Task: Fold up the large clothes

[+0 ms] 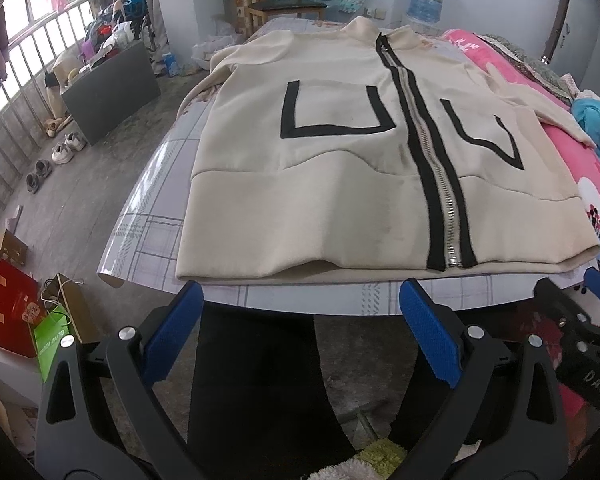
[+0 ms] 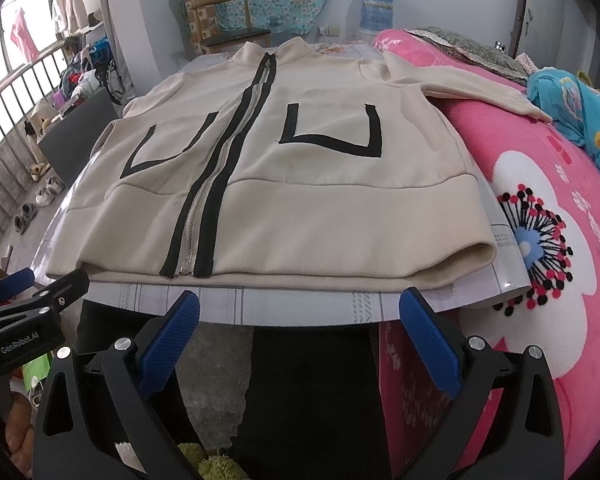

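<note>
A cream zip-up jacket with black trim and black pocket outlines lies flat, front up and zipped, on a table covered with a plaid cloth. It also shows in the right wrist view. Its hem faces me; its right sleeve drapes onto the pink blanket. My left gripper is open and empty, just short of the hem's left half. My right gripper is open and empty, just short of the hem's right half. Each gripper shows at the edge of the other's view.
A bed with a pink flowered blanket adjoins the table's right side, with a blue garment on it. A wooden chair and water jug stand behind. Shoes, bags and a dark box sit on the floor left.
</note>
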Demonstrator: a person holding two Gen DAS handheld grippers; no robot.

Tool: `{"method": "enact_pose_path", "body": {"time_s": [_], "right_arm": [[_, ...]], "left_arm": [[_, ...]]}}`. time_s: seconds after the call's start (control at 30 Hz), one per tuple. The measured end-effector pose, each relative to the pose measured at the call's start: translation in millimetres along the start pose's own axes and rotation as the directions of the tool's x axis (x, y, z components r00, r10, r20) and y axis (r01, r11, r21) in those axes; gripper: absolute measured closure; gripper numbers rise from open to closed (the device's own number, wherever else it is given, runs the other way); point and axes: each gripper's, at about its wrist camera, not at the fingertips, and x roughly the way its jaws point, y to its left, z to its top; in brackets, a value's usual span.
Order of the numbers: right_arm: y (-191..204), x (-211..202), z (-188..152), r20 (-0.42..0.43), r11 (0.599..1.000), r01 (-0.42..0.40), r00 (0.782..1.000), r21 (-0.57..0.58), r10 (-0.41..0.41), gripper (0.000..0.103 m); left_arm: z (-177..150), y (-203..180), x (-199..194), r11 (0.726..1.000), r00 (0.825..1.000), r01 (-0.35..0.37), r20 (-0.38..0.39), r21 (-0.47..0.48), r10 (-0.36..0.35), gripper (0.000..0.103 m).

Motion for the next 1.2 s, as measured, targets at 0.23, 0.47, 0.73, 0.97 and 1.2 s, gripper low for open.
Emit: {"method": "enact_pose_path", "body": {"time_s": [0.23,0.47,0.73,0.97,1.2], "right_arm": [[-13.3,5.1,9.4,0.007,1.0,0.008,1.0,0.011,-0.008,0.005],[-61.2,9.4,16.7,-0.001,0.996,0.041,0.999,0.075,-0.042,0.006],[-117.2,22.8,23.4,-0.025,0.98,0.054,0.998,0.189,-0.05,0.017],[-131.9,43.9,35.4,-0.04,0.975,0.02,0.999,0.222,-0.011,0.044],[-132.2,59.6,46.7,-0.04,0.983,0.041,0.999,0.177,-0.034,0.078]], "left_arm": [[0.7,10.1,8.4,0.999,0.999,-0.025,0.037,0.033,0.024,0.008],[0.9,39.2,7.9,0.988,0.978,0.151,0.142,0.016,-0.152,0.008],[16.7,64.9,31.1,0.994,0.985,0.106,0.135,0.01,-0.106,0.008],[31.2,87.6,54.2,0.997,0.99,0.048,0.135,-0.055,-0.04,0.015],[38.8,93.9,69.3,0.997,0.991,0.03,0.134,-0.076,-0.019,0.048]]}}
